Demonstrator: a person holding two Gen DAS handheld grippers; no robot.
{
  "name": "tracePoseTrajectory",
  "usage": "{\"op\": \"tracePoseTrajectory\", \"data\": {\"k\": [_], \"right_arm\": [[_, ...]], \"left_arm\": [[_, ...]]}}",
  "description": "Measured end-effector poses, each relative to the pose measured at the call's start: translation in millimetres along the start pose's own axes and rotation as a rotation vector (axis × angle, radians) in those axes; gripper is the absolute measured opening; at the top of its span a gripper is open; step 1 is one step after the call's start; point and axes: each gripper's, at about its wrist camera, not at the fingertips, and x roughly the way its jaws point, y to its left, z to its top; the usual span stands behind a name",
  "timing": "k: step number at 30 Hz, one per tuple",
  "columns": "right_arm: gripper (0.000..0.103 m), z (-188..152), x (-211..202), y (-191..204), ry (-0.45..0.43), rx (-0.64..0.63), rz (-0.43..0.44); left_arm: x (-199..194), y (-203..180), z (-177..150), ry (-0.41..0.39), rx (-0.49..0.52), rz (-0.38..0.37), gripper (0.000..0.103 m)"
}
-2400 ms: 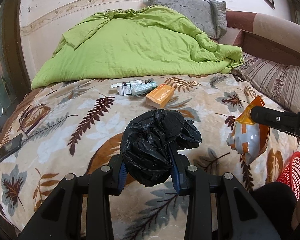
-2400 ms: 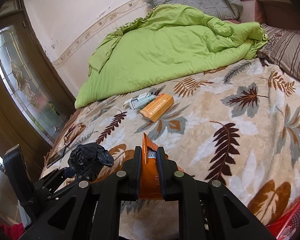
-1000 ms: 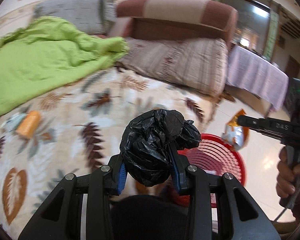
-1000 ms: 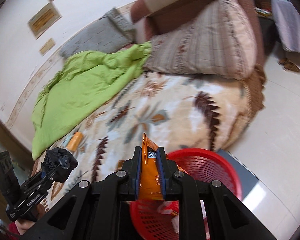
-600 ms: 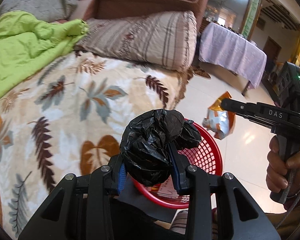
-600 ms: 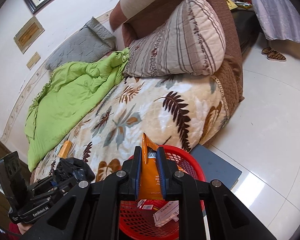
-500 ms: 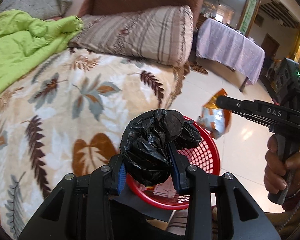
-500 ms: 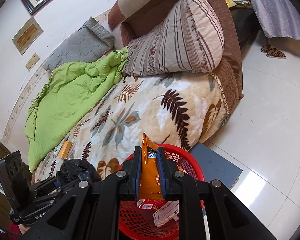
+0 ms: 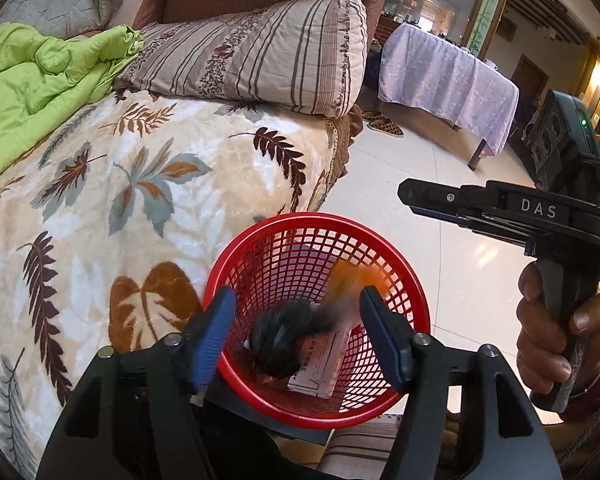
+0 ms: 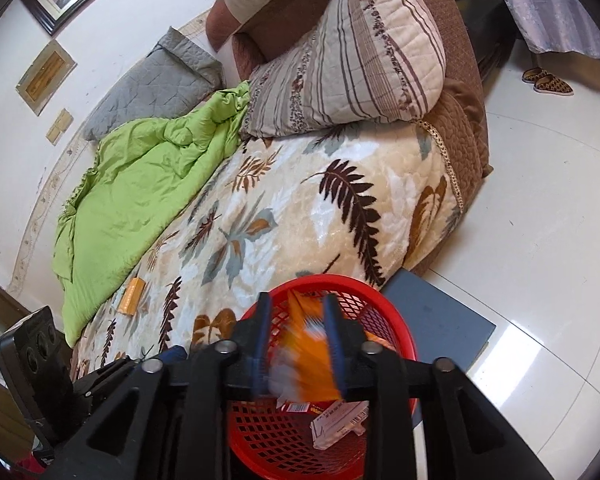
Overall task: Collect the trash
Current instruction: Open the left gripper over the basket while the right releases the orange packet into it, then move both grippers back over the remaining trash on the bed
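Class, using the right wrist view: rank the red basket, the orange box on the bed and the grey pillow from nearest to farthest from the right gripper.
1. Red basket, directly below the right gripper.
2. Orange box, left on the blanket.
3. Grey pillow, far upper left against the wall.

Bright, even daylight fills both views; glare patches shine on the floor tiles [image 9: 480, 256]; the orange packet [image 10: 308, 364] and black bag [image 9: 280, 340] smear with motion blur; fisheye bending curves the edges, corners vignetted black.

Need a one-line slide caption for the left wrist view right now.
Left gripper open above the red basket, black bag and blurred orange wrapper dropping in.
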Motion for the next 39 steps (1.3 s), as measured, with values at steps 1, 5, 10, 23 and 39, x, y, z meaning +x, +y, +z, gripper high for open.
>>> {"op": "tracePoseTrajectory", "data": {"k": [1,5,10,23,39], "right_arm": [[0.032,0.2,0.0,-0.4,0.001,0.001,-0.001],[0.032,0.5,0.2,0.1,0.000,0.001,-0.002],[0.036,0.3,1.3,6.6,0.005,-0.019,-0.007],[0.062,-6.9,15.8,64.4,0.007,-0.152,0.008],[0.062,-20.5,59.2,136.5,0.086,-0.268,0.068]], "left_arm": [[-0.6,0.9,0.0,-0.001,-0.006,-0.003,0.064],[-4.0,4.9,-0.6,-0.004,-0.023,0.002,0.064],[-14.7,14.2,-3.2,-0.028,-0.043,0.028,0.064],[-62.7,58.8,-10.2,-0.126,-0.121,0.113,0.064],[-121.7,139.4,-32.3,-0.221,-0.287,0.270,0.065]]}}
